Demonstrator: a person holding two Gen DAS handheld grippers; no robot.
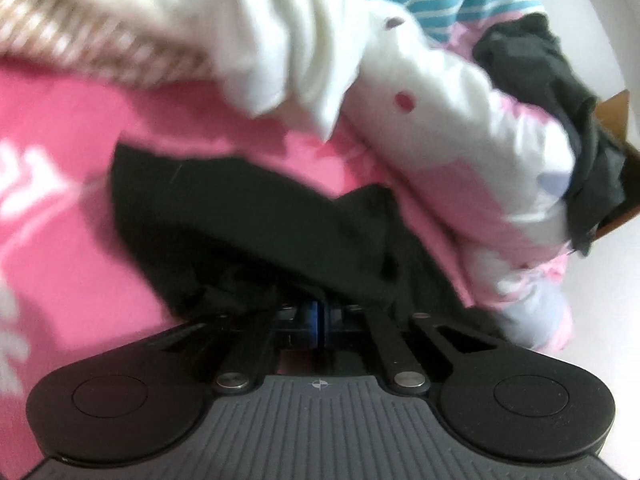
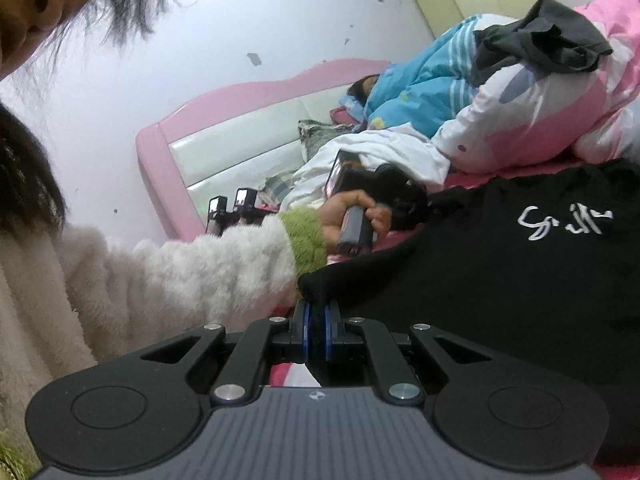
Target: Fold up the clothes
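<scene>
While my left claw pinches a fold of the black garment, its blue pads pressed together on the cloth, a heap crowds in on it: a pink sheet with white marks at left, a brown-striped piece above, a white quilt with red dots toward the right, and a dark rag draped on its far end. That whole view is smeared with blur, so I cannot make out where the garment's edges run. On the right wrist view a white fluffy sleeve with a green cuff crosses at left, the hand gripping the other tool's handle. My right claw is pressed together on the black garment's hem; the garment spreads right across the bed, white script on it. A pink headboard stands against a pale wall, and a blue striped blanket covers someone lying there.
</scene>
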